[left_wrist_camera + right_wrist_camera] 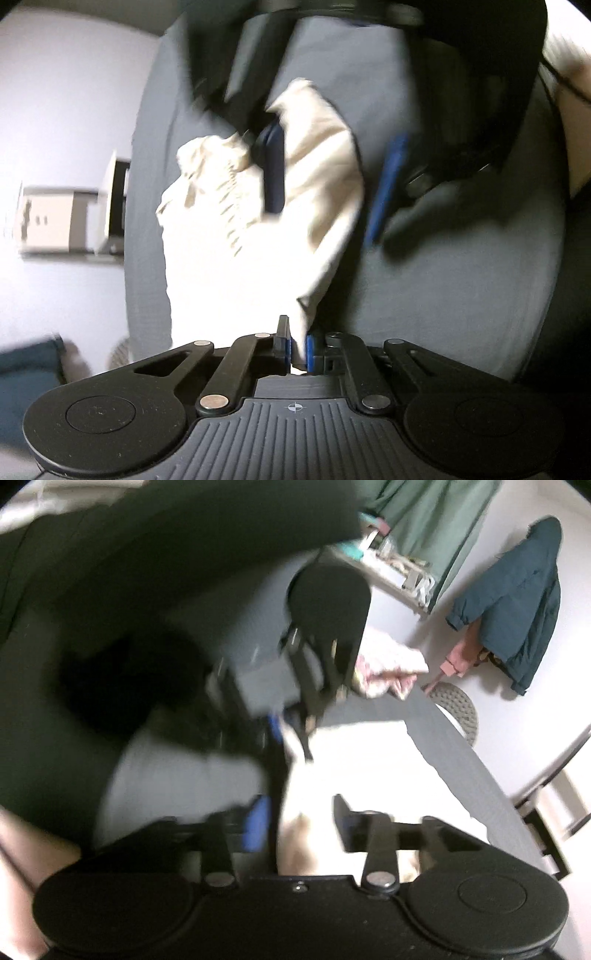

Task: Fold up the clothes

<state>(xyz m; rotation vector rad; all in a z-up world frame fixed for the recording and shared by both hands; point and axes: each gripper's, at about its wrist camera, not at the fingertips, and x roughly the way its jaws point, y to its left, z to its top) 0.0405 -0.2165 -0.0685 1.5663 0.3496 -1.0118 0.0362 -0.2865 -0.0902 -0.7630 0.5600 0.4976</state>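
Fingers of left gripper (298, 347) pinch the cream garment's (258, 221) near edge, right gripper (301, 825) fingers wide astride its far end, cloth lying on the grey bed (443, 277); mid-fold step, next likely right closes on the cloth, then both carry it over.

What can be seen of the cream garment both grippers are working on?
The cream garment is soft, light cloth with a ribbed or stitched band, crumpled at its far end and overexposed nearer the camera. It lies on a grey-blue sheet. The left gripper is pinched on its near edge; the right gripper has its fingers spread, one finger lying over the cloth. Blur hides finer detail.
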